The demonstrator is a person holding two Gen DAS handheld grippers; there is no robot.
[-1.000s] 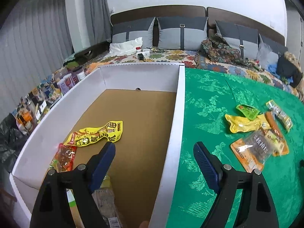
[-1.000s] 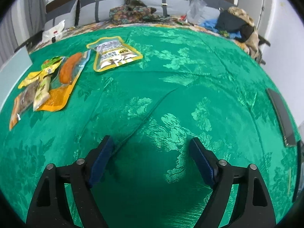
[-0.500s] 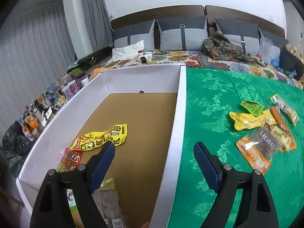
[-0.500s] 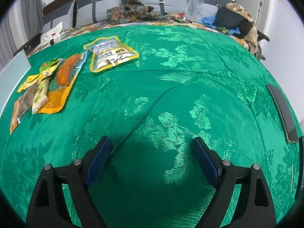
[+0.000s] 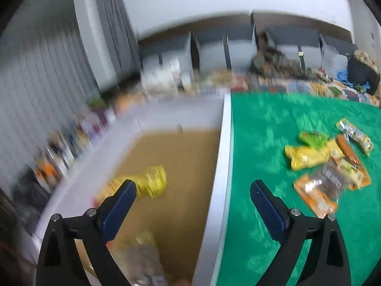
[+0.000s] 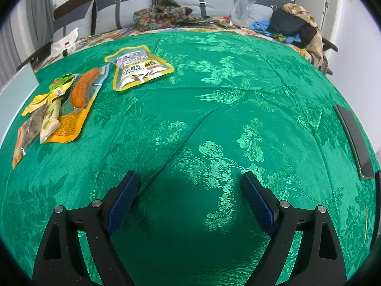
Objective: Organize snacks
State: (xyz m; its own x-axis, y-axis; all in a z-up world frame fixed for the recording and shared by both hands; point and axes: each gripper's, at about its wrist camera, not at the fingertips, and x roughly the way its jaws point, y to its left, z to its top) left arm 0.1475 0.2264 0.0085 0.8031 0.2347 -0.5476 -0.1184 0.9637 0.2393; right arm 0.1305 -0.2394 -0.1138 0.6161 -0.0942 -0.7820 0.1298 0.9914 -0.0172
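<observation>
Step in hand: we judge ourselves between picks; some snacks already lie in the white-walled cardboard box with the brown floor [image 5: 220, 166], and more wait on the green brocade cloth [image 6: 214, 109].
Left gripper [image 5: 193, 196]: our jaws stand wide apart with nothing between them, straddling the box's right wall. The view is smeared, so fine detail is lost.
Right gripper [image 6: 188, 189]: our jaws are spread wide and empty, hovering low over bare cloth, well apart from any packet.
In the box: a crumpled yellow foil packet [image 5: 152, 182] on the floor just beyond our left jaw, and a blurred greyish packet [image 5: 140, 259] at the near end; what it is we cannot tell.
Still on the cloth: a cluster to the right of the box, namely a yellow foil pouch [image 5: 309, 156], a small green packet [image 5: 313, 138] touching its far edge, an orange-edged clear pouch of dark pieces [image 5: 318, 191], and a clear pouch holding an orange sausage [image 6: 83, 90] overlapping its neighbours.
Set apart: a yellow-bordered clear peanut bag [image 6: 138, 68] lies alone, just beyond the cluster.
Next move: we think the left gripper should swing right to the cluster and take the top or outermost packet by one edge, since the overlaps risk dragging a neighbour along.
Watch for: the slick cloth may bunch under a pinch.
</observation>
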